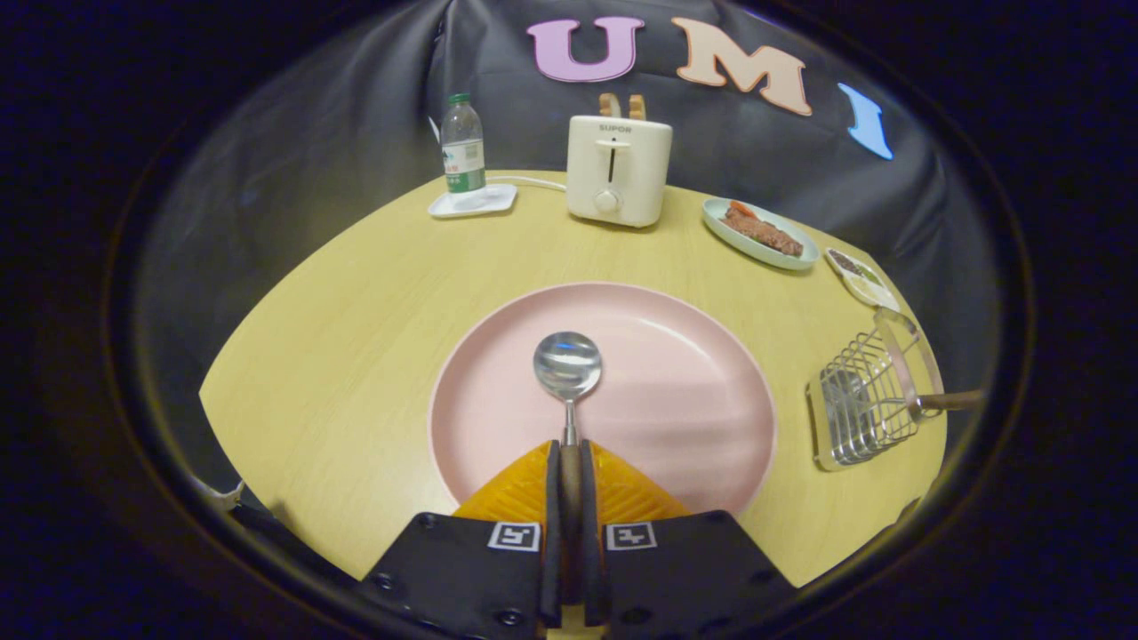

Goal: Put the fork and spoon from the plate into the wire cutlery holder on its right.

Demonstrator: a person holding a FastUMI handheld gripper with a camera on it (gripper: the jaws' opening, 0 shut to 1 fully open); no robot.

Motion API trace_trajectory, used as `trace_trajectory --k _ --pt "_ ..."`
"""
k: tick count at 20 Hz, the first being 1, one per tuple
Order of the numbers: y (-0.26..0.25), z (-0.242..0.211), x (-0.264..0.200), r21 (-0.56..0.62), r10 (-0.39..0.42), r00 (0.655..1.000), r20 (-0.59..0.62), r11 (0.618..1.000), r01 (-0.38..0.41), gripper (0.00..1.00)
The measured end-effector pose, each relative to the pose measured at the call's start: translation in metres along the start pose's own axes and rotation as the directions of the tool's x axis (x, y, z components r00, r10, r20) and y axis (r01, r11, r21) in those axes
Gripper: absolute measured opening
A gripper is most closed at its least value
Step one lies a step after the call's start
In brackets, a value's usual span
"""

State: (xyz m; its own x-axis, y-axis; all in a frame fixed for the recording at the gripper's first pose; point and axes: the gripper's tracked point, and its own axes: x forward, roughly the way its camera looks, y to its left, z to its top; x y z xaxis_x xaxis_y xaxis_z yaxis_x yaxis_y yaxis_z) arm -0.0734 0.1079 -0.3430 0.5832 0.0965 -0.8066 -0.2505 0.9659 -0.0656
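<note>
Gripper view: my hand-held gripper (pixel 570 453) clamped on spoon (pixel 567 369) handle, bowel at 12 over pink plate (pixel 676 400); wire cutlery holder (pixel 867 404) at 3 on worktop (pixel 356 356).

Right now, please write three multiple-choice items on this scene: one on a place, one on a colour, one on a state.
1. Where is the wire cutlery holder?
A. right of the plate
B. behind the toaster
C. on the plate

2. What colour is the plate?
A. blue
B. pink
C. white

3. What is the gripper doing?
A. open above the table
B. shut on the spoon's handle
C. holding the bottle

Answers: 1 A, it stands beside the plate's right rim. 2 B, the rim is pink. 3 B, both fingers press the spoon handle.
</note>
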Motion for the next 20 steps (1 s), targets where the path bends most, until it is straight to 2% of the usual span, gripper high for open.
trace_trajectory --k 1,2,4,7,20 --pt "-0.002 0.001 -0.004 -0.014 -0.008 1.0 0.002 1.0 0.008 0.13" --pt "-0.001 0.0 -0.002 -0.035 -0.004 1.0 0.001 0.999 0.004 0.08" --pt "0.001 -0.002 -0.004 -0.053 0.038 0.999 -0.032 0.998 -0.04 0.07" --pt "-0.009 0.005 -0.017 -0.063 0.051 0.997 -0.061 0.997 -0.055 0.07" --pt "-0.123 0.043 -0.053 -0.116 0.008 0.993 -0.115 0.993 -0.021 0.07"
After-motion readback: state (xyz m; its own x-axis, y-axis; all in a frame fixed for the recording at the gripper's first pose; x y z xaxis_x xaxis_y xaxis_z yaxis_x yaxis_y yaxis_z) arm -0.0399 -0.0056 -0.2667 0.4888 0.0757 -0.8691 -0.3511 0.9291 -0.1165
